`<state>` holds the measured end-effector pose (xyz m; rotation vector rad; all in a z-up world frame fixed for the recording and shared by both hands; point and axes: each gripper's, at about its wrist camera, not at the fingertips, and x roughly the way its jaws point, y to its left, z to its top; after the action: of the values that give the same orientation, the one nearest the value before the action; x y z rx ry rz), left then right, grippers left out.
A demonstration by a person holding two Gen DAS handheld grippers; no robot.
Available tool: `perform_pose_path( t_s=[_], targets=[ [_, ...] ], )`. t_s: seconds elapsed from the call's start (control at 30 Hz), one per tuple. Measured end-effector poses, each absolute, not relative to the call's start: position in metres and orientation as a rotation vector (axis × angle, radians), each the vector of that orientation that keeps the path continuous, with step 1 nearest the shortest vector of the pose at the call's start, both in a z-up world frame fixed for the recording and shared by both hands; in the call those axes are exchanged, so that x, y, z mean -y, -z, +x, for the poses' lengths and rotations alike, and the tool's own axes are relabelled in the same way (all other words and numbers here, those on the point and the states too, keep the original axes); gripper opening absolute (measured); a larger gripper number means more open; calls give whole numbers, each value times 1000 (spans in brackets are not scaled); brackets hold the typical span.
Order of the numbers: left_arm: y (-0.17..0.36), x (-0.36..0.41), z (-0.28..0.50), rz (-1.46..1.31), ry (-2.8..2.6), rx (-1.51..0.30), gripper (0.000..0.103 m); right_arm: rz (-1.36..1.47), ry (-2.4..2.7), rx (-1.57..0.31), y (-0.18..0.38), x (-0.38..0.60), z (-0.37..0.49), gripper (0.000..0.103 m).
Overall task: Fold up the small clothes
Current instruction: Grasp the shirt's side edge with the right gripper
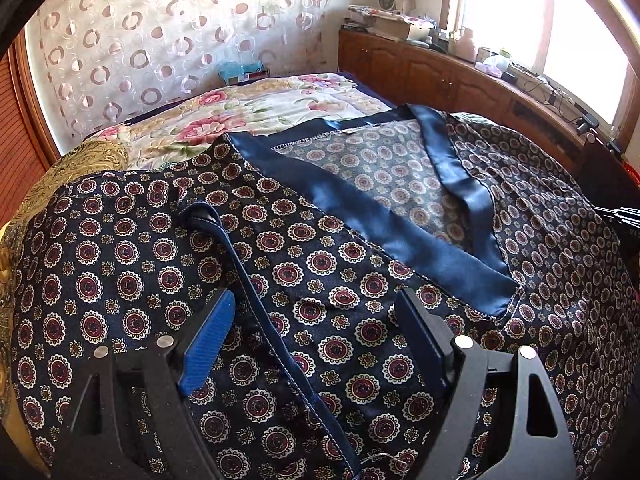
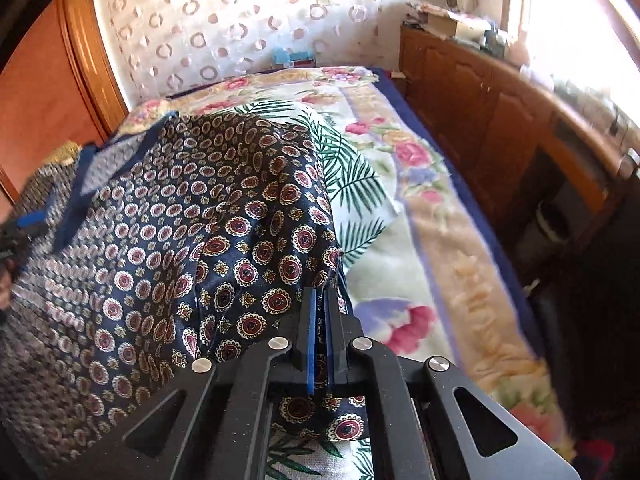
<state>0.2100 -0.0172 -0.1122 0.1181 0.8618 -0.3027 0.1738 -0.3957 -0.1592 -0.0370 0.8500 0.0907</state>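
A navy garment (image 1: 320,248) printed with red medallions and trimmed with a blue satin band (image 1: 360,220) lies spread over the bed. My left gripper (image 1: 316,320) hovers low over it, open, with a stitched navy seam (image 1: 256,296) running up between its fingers. The pads touch no cloth that I can see. In the right wrist view the same garment (image 2: 200,220) drapes to the left. My right gripper (image 2: 320,300) is shut on its right-hand edge, with patterned cloth pinched between the blue pads. The left gripper's blue pad (image 2: 32,220) shows at the far left edge.
A floral bedspread (image 2: 432,240) covers the bed, and a palm-leaf cloth (image 2: 352,184) lies under the garment. A gold paisley cloth (image 1: 60,176) sits at the left. Wooden cabinets (image 2: 500,120) with clutter on top run along the right under a bright window. A patterned curtain (image 1: 180,32) hangs behind.
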Motion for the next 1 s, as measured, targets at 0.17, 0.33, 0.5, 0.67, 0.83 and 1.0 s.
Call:
perform_pose_path(
  t_s=[0.17,0.33,0.5,0.67,0.83,1.0],
  targets=[
    [110,15,207,112,304,-848,83,-58,-104,-771,141,378,170,1],
    [104,10,199,90,315,-801,83,-76,-181,-701,116,349,170,2],
    [98,7,193,74,330,-760,83,-101,-281,-699,118,315,174,1],
    [96,8,188,77,342,-740,83,-123,-341,-764,142,292,183,2],
    [89,6,184,66,347,-713,83,-128,-345,-836,165,276,202,2],
    [91,5,183,64,348,-711,83,-131,-349,-837,163,273,202,5]
  ],
)
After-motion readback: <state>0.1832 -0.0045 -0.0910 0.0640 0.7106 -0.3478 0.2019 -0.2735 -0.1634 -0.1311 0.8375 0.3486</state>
